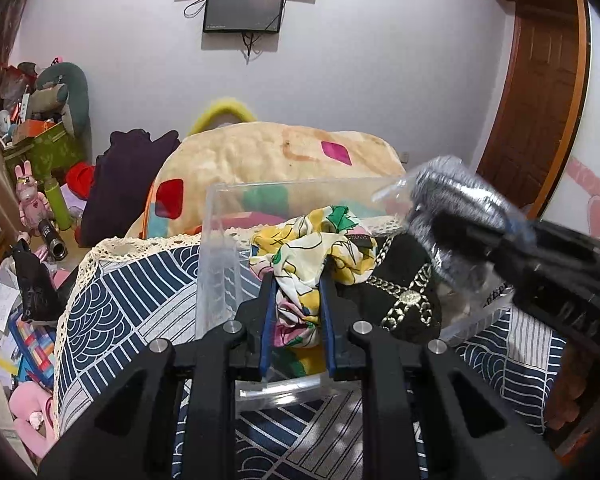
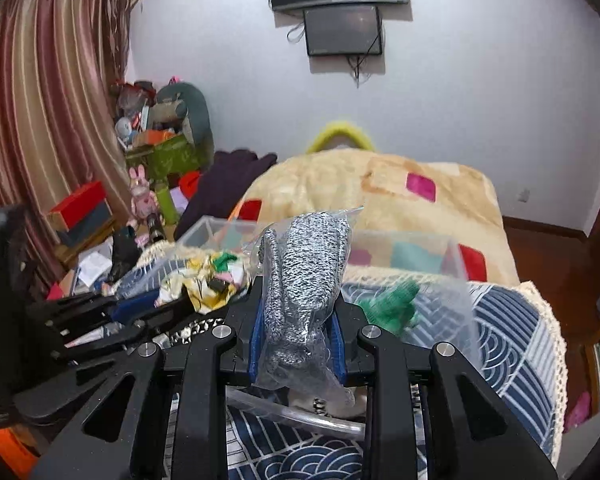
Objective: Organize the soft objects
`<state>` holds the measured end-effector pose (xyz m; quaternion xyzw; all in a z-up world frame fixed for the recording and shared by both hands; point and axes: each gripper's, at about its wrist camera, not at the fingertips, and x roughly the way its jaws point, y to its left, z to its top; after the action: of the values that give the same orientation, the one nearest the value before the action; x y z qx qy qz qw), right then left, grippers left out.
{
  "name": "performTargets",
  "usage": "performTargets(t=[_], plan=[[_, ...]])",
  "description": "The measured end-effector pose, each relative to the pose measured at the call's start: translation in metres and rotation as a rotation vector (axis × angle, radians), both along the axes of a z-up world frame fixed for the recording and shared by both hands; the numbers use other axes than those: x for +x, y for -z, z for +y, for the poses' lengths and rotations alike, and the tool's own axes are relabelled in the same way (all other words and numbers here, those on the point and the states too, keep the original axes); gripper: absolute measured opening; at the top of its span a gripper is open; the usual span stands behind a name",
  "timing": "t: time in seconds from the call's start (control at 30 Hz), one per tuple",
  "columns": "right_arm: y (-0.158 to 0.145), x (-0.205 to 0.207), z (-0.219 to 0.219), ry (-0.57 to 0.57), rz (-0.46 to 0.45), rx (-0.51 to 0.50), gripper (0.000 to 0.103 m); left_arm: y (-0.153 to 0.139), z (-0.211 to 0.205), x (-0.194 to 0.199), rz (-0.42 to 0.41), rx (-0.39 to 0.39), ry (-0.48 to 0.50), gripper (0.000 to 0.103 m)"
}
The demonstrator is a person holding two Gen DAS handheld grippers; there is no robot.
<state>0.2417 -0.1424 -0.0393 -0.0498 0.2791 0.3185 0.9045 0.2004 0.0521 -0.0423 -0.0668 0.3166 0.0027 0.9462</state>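
Observation:
My left gripper is shut on a floral yellow-and-white scarf and holds it over the clear plastic box. A black cloth with a gold chain print lies in the box beside it. My right gripper is shut on grey knit gloves in a clear bag, held above the box's near rim. The bagged gloves and right gripper show at the right of the left wrist view. The scarf and left gripper show at the left of the right wrist view.
The box stands on a blue-and-white patterned cover with a lace edge. A green soft item lies behind the box wall. A beige blanket lies beyond. Clutter, toys and boxes fill the left side.

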Motion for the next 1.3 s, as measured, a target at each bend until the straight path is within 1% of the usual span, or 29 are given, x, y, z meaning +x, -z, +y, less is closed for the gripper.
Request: performTargets(t=[0.1,0.17,0.2,0.27,0.3,0.33,0.37,0.43,0.57,0.6,0.63,0.67,0.87,0.97,1.0,1.03,1.07,1.2,1.27,1.3], plan=[[0.006,0.002,0.002,-0.008,0.014,-0.014,0.025,0.002,0.002,0.001,0.009,-0.013,-0.001,0.020],[0.009,0.003,0.003,-0.015,0.025,-0.028,0.027,0.003,0.003,0.001,0.016,-0.020,0.004,0.024],[0.010,0.002,0.003,-0.016,0.021,-0.039,0.027,0.004,0.003,0.001,0.021,-0.022,0.008,0.024],[0.011,0.000,0.004,-0.017,0.006,-0.065,0.028,0.004,0.003,0.001,0.027,-0.020,0.011,0.028],[0.011,-0.001,0.003,-0.016,0.002,-0.074,0.031,0.003,0.002,0.000,0.031,-0.015,0.011,0.030],[0.010,-0.002,0.003,-0.013,-0.002,-0.082,0.038,0.003,0.001,-0.001,0.030,-0.010,0.010,0.035],[0.009,-0.003,0.002,-0.003,-0.008,-0.089,0.042,0.002,0.000,-0.001,0.028,-0.004,0.008,0.039],[0.006,-0.007,-0.001,0.014,-0.032,-0.089,0.053,-0.001,-0.001,-0.005,0.018,0.016,-0.006,0.044],[-0.002,-0.012,-0.010,0.025,-0.058,-0.065,0.063,-0.007,0.003,-0.015,0.000,-0.009,-0.002,0.048],[-0.005,-0.014,-0.012,0.028,-0.067,-0.060,0.069,-0.009,0.005,-0.018,-0.004,-0.019,0.002,0.049],[-0.009,-0.018,-0.014,0.033,-0.083,-0.054,0.072,-0.011,0.005,-0.020,-0.007,-0.024,0.006,0.051],[-0.011,-0.019,-0.014,0.036,-0.096,-0.052,0.072,-0.014,0.005,-0.022,-0.012,-0.028,0.008,0.051],[-0.033,-0.040,-0.021,0.028,-0.182,-0.033,0.072,-0.038,0.000,-0.045,-0.081,-0.023,0.028,0.055],[-0.043,-0.059,-0.030,0.022,-0.227,0.003,0.073,-0.054,-0.005,-0.062,-0.133,-0.017,0.044,0.055],[-0.046,-0.064,-0.034,0.021,-0.235,0.018,0.076,-0.062,-0.008,-0.071,-0.157,-0.004,0.051,0.057],[-0.049,-0.071,-0.039,0.020,-0.246,0.038,0.081,-0.067,-0.010,-0.077,-0.176,0.006,0.052,0.061],[-0.051,-0.076,-0.043,0.022,-0.259,0.056,0.083,-0.073,-0.012,-0.085,-0.200,0.017,0.052,0.064],[-0.061,-0.096,-0.056,0.036,-0.313,0.079,0.084,-0.089,-0.019,-0.113,-0.268,0.029,0.061,0.068],[-0.064,-0.102,-0.061,0.038,-0.327,0.082,0.088,-0.095,-0.022,-0.123,-0.286,0.041,0.068,0.077],[-0.066,-0.105,-0.063,0.040,-0.331,0.089,0.091,-0.098,-0.025,-0.129,-0.300,0.049,0.071,0.078]])
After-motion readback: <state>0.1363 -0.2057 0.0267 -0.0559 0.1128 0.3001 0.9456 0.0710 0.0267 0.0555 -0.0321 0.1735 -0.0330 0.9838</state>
